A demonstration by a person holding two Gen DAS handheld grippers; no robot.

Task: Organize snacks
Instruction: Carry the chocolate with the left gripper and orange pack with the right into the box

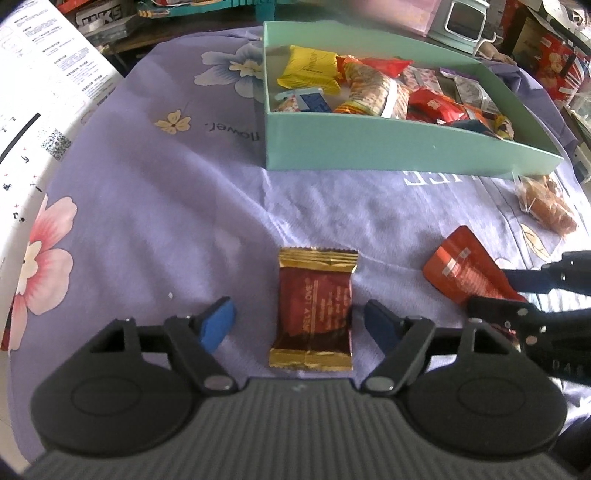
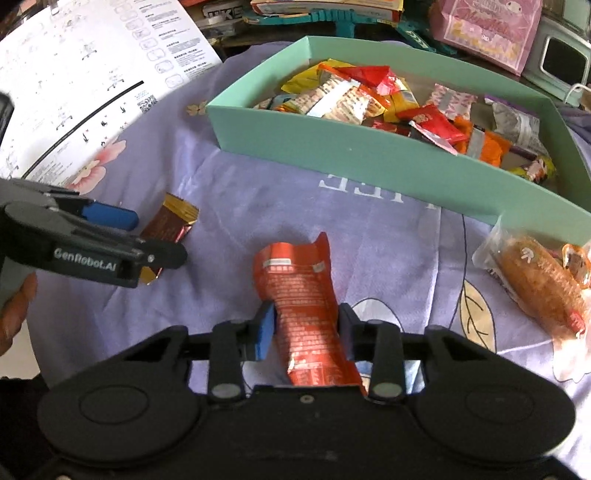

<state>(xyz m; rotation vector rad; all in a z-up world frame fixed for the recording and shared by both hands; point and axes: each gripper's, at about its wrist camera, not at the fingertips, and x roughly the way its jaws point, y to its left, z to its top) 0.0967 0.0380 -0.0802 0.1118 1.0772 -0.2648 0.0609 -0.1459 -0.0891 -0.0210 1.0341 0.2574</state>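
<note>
A dark red and gold snack packet [image 1: 314,308] lies flat on the purple flowered cloth, between the open fingers of my left gripper [image 1: 301,321], untouched; it also shows in the right wrist view [image 2: 168,225]. My right gripper [image 2: 304,332] is shut on an orange-red snack packet [image 2: 303,295], which bends between the pads; the same packet shows in the left wrist view [image 1: 465,267]. The mint green box [image 1: 369,147] holds several mixed snack packets; it also shows in the right wrist view [image 2: 369,158].
A clear-wrapped bread roll [image 2: 539,280] lies by the box's near right corner, also in the left wrist view [image 1: 546,206]. A white printed sheet [image 1: 40,92] covers the left side. Clutter and a small appliance [image 1: 463,22] stand behind the box.
</note>
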